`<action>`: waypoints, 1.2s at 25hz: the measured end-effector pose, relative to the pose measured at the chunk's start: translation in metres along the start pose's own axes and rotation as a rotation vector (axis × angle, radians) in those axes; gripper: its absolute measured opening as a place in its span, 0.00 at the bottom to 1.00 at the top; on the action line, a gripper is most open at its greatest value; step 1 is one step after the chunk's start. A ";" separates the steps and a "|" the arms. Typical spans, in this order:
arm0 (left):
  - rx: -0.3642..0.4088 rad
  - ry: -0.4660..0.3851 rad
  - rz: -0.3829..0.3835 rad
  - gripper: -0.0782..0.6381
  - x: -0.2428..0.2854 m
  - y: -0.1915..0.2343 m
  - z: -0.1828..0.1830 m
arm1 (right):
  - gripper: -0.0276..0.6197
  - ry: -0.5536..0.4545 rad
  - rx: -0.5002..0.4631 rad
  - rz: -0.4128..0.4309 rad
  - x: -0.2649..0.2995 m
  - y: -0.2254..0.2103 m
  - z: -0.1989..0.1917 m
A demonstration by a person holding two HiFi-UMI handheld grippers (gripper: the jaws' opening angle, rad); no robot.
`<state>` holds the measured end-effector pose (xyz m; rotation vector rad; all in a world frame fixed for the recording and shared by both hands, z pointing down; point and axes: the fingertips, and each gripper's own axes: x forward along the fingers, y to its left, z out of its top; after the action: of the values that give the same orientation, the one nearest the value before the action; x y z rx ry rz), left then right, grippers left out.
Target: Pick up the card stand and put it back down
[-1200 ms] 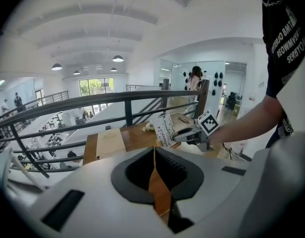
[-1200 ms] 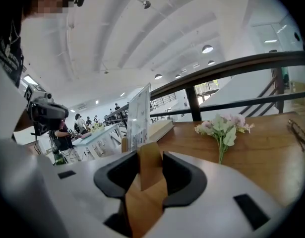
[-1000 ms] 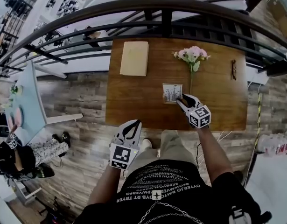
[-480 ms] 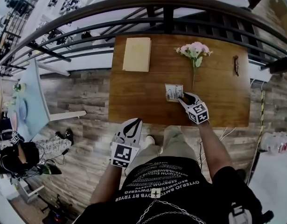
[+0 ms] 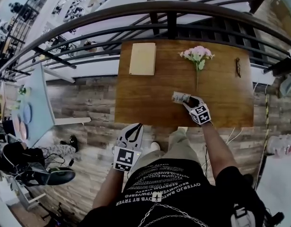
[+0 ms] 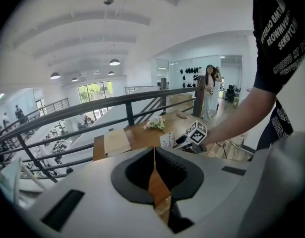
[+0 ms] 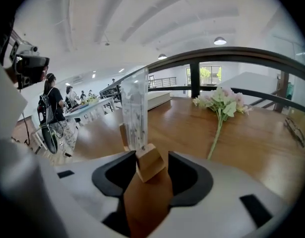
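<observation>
The card stand (image 5: 180, 97), a clear card in a small wooden base, stands upright on the brown table (image 5: 145, 103) near its front edge. My right gripper (image 5: 188, 100) sits low at the stand's near side. In the right gripper view the wooden base (image 7: 150, 163) lies between the jaws and the clear card (image 7: 135, 108) rises just beyond them. These jaws have just been opening and stand open around the base. My left gripper (image 5: 134, 129) hangs shut and empty over the wooden floor, short of the table; its closed tips (image 6: 153, 151) point toward the table.
A beige folder (image 5: 142, 58) lies at the table's far left. A pink flower bunch (image 5: 197, 55) lies behind the stand, its stem reaching toward it. Dark glasses (image 5: 238, 67) lie at the far right. A black railing (image 5: 169, 6) runs behind the table. A person (image 6: 210, 90) stands in the distance.
The right gripper has sunk toward the table with the stand. The card, earlier tilted with its face up, now stands upright. The left gripper has barely shifted.
</observation>
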<state>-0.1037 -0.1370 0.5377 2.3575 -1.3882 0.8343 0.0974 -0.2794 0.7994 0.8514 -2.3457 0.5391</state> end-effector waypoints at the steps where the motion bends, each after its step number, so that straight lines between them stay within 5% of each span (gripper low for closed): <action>1: 0.004 -0.003 -0.002 0.16 -0.002 0.000 -0.001 | 0.35 0.000 0.013 -0.013 -0.004 -0.001 0.001; 8: 0.014 -0.064 -0.025 0.16 -0.018 0.001 0.010 | 0.40 -0.063 0.023 -0.148 -0.066 0.004 0.020; 15: -0.051 -0.200 -0.024 0.16 -0.046 0.021 0.053 | 0.07 -0.251 0.007 -0.246 -0.170 0.054 0.101; 24: 0.042 -0.366 0.062 0.16 -0.081 0.010 0.077 | 0.06 -0.407 -0.039 -0.239 -0.245 0.124 0.149; 30: -0.026 -0.351 0.007 0.15 -0.085 0.032 0.071 | 0.06 -0.418 -0.087 -0.298 -0.249 0.131 0.176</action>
<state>-0.1391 -0.1286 0.4283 2.5687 -1.5224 0.4108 0.0978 -0.1702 0.4854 1.3489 -2.5140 0.1409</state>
